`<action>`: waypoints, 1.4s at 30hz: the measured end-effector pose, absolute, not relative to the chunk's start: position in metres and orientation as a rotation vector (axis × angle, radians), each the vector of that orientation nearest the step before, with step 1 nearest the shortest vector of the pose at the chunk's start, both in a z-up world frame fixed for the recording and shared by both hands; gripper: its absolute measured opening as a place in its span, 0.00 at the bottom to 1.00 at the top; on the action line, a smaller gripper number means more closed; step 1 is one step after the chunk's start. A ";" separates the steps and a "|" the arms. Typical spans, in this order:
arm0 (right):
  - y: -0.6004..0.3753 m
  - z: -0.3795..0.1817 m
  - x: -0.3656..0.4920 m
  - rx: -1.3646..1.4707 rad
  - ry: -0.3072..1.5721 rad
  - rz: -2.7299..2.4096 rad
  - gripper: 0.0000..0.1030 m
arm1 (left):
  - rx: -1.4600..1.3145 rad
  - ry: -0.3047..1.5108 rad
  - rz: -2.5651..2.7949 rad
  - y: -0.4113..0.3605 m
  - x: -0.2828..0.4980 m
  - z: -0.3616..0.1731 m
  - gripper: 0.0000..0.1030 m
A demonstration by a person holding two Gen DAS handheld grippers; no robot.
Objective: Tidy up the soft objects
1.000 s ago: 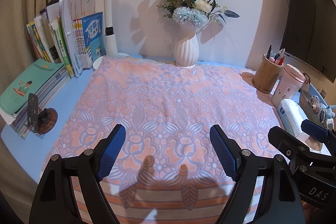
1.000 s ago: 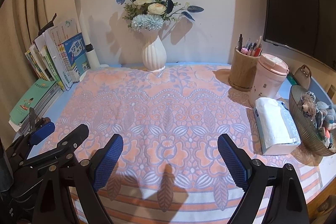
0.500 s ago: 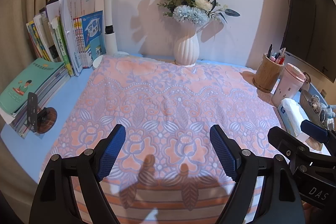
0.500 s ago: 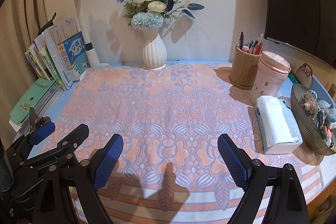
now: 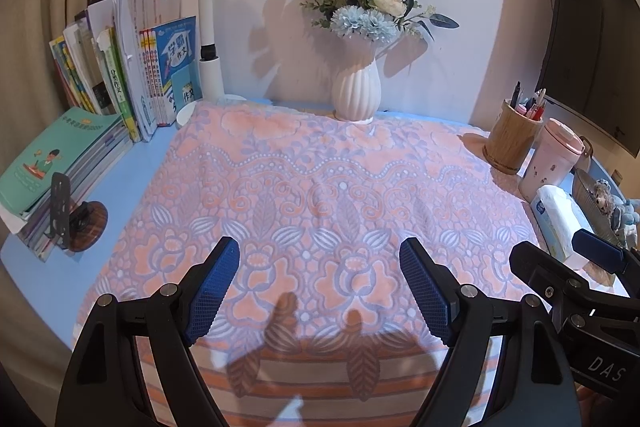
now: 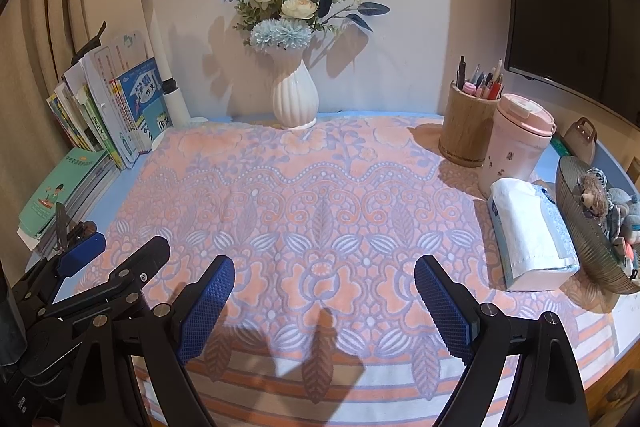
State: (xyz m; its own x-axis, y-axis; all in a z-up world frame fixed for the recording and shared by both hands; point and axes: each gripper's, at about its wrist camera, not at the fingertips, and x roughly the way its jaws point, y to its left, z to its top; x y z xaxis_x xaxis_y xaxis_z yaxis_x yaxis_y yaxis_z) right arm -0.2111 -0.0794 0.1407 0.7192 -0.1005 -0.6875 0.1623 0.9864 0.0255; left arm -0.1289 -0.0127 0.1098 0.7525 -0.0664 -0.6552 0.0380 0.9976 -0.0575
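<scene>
The pink-and-lavender floral woven towel (image 5: 320,187) lies spread flat on the tabletop ahead of both grippers, unfolded. Left gripper (image 5: 320,291) and right gripper (image 6: 324,303) hover with fingers spread, holding nothing; seemingly all folding remains.

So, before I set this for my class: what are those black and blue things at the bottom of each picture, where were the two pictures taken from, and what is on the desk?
They are hand-held tongs, one per hand, each carrying a camera that looks along its two blue-padded fingers. One picture is from the left tongs, the other from the right tongs. Both are open and hold nothing. Spread over the desk is a patterned pink towel. Around it stand books, a lamp, a vase of flowers, a pen pot, a pink cup, tissues and a bowl of small plush toys.
</scene>
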 end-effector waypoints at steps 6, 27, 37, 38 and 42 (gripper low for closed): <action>-0.079 0.138 -0.210 0.095 0.761 -0.135 0.88 | -0.053 0.727 -0.062 -0.011 -0.127 0.107 0.79; -0.089 0.107 -0.173 0.049 0.767 -0.145 0.88 | 0.005 0.739 -0.046 -0.018 -0.093 0.082 0.79; -0.104 0.064 -0.138 -0.031 0.776 -0.158 0.88 | 0.036 0.825 -0.059 -0.022 -0.061 0.047 0.79; -0.105 0.060 -0.136 -0.019 0.794 -0.155 0.88 | 0.038 0.857 -0.054 -0.022 -0.058 0.041 0.79; -0.108 0.052 -0.132 -0.006 0.842 -0.158 0.88 | 0.021 0.951 -0.058 -0.023 -0.052 0.022 0.79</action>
